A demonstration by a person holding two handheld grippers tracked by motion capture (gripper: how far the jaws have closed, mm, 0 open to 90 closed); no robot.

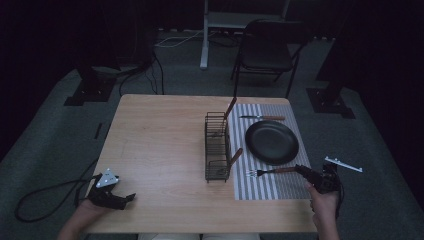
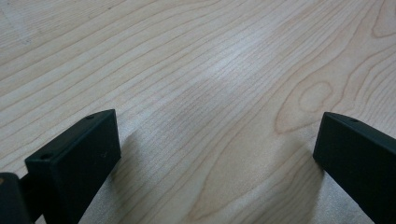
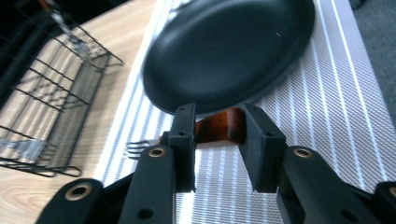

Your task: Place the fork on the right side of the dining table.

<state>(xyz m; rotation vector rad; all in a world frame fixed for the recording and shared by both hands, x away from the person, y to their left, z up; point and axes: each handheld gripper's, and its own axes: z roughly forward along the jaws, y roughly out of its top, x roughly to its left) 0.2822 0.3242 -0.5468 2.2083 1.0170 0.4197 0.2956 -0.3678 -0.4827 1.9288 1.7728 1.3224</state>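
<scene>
A fork [image 1: 265, 172] with a brown wooden handle lies on the striped placemat [image 1: 270, 187], just in front of the black plate [image 1: 272, 142], tines to the left. My right gripper [image 1: 302, 171] is at the handle end. In the right gripper view the handle [image 3: 217, 128] sits between the slightly parted jaws of my right gripper [image 3: 218, 112], the tines [image 3: 137, 148] stick out past one jaw, and the plate [image 3: 229, 51] lies just beyond. My left gripper [image 1: 127, 198] rests at the table's near left corner, and my left gripper [image 2: 217, 135] is open over bare wood.
A black wire rack [image 1: 217, 145] stands left of the placemat with two wooden-handled utensils [image 1: 230, 107] leaning in it. A knife [image 1: 262, 118] lies behind the plate. A chair [image 1: 265, 50] stands beyond the table [image 1: 160, 150]. A white bracket [image 1: 342, 164] lies on the floor at right.
</scene>
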